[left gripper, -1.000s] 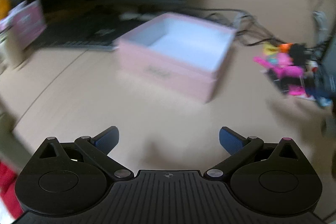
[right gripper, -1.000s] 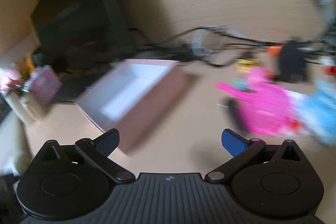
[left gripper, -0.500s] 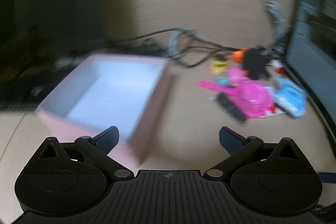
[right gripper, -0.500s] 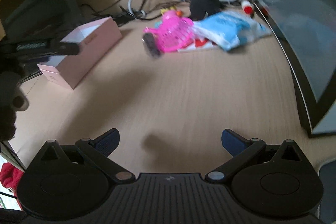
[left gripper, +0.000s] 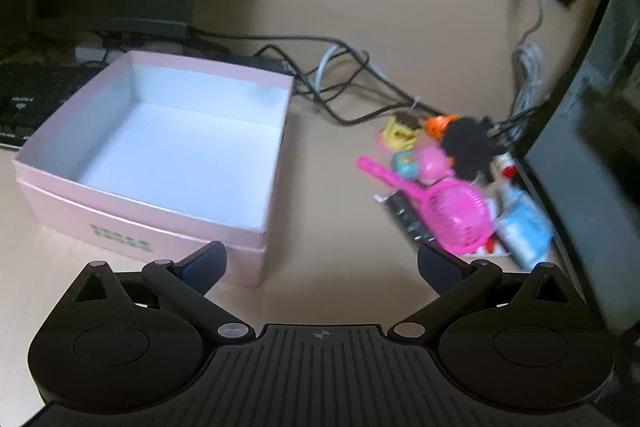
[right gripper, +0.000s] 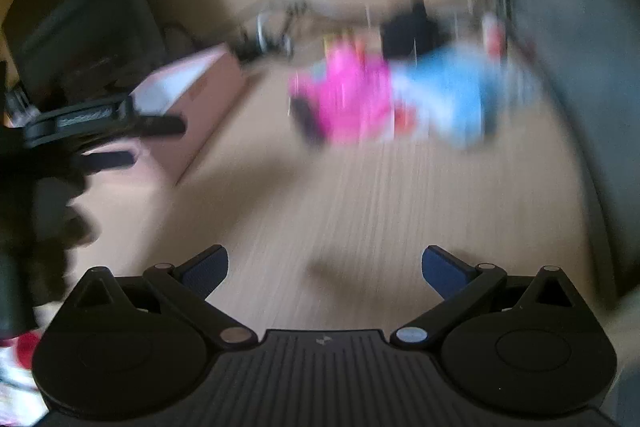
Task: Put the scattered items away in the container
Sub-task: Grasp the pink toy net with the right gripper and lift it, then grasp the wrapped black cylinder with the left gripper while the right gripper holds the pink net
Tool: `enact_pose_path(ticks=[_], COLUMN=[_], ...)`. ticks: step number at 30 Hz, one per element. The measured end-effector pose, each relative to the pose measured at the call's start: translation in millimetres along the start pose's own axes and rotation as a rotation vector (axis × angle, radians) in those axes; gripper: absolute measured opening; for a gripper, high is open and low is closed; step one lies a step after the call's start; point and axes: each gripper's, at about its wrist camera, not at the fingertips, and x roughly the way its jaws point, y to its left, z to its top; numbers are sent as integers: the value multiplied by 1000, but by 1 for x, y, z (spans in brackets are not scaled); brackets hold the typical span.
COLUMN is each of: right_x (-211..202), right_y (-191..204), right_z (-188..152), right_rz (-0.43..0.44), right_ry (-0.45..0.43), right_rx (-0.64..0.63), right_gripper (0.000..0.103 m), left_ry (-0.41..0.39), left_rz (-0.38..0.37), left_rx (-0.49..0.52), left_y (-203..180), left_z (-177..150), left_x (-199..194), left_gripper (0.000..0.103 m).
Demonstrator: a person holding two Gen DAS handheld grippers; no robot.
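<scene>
An open pink box with a white, empty inside sits on the desk at left; it is blurred in the right wrist view. A heap of small items lies to its right: a pink hand fan, a blue packet, a black fuzzy thing, a yellow toy and a black flat piece. My left gripper is open and empty above the desk, near the box's front right corner. My right gripper is open and empty, well short of the blurred heap.
Tangled cables run behind the box. A dark monitor edges the heap on the right. A keyboard lies at far left. The left gripper shows at the left edge of the right wrist view.
The left view has steadied over the box and heap, closer than before. The right gripper is in fast motion towards the heap; its view is now blurred. Both stay open.
</scene>
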Motion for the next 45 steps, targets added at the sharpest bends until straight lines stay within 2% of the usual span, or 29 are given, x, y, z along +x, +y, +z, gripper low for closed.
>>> enact_pose_path(ticks=[3, 4, 7, 8, 10, 12, 15, 17, 21, 23, 24, 25, 26, 30, 36, 39, 40, 42, 43, 44, 45], right_x=[19, 28, 61, 71, 96, 118, 130, 121, 87, 66, 57, 46, 35, 15, 22, 45, 51, 49, 48, 44, 36], right_y=[22, 26, 33, 34, 33, 30, 29, 37, 60, 72, 76, 80, 82, 83, 101, 113, 113, 105, 95, 82, 69], right_z=[24, 33, 56, 62, 75, 82, 80, 71, 45, 24, 15, 5, -3, -15, -15, -14, -14, -15, -13, -9, 0], right_rz=[-110, -130, -180, -190, -195, -211, -160, -119, 32, 119, 144, 160, 162, 94, 101, 49, 10, -149, -270, -362, -387], right_ry=[-124, -147, -201, -205, -176, -144, -76, -75, -17, 37, 51, 54, 38, 16, -8, 11, 30, -29, -66, -102, -128], right_rx=[-175, -205, -250, -260, -271, -269, -256, -283, -343, -382, -404, -426, -442, -445, -412, -439, -488, -595, -636, -640, -593], right_gripper=[94, 91, 90, 91, 99, 99, 90, 84, 60, 61, 71, 87, 91, 92, 92, 92, 91, 91, 91, 91, 91], left_ry=[-31, -35, -34, -30, -19, -11, -9, -5, 19, 36, 45, 52, 59, 75, 49, 49, 45, 29, 23, 19, 16], left_rz=[51, 81, 159, 176, 200, 217, 237, 234, 202, 175, 160, 147, 135, 118, 209, 212, 212, 214, 215, 215, 213], left_rx=[34, 44, 41, 32, 12, 2, 6, 13, 33, 48, 59, 71, 84, 122, 102, 97, 101, 96, 87, 77, 67], left_y=[4, 7, 19, 23, 30, 37, 45, 48, 51, 50, 48, 46, 44, 34, 40, 44, 44, 44, 44, 45, 45], left_z=[-10, -15, -34, -40, -50, -58, -66, -70, -77, -79, -80, -81, -82, -83, -77, -73, -72, -72, -72, -72, -72], left_x=[-28, -36, -61, -68, -80, -88, -97, -101, -98, -92, -89, -86, -84, -73, -71, -72, -74, -78, -80, -81, -82], left_gripper=[103, 103, 103, 103, 103, 103, 103, 103, 103, 103, 103, 103, 103, 103, 103, 103, 103, 103, 103, 103, 103])
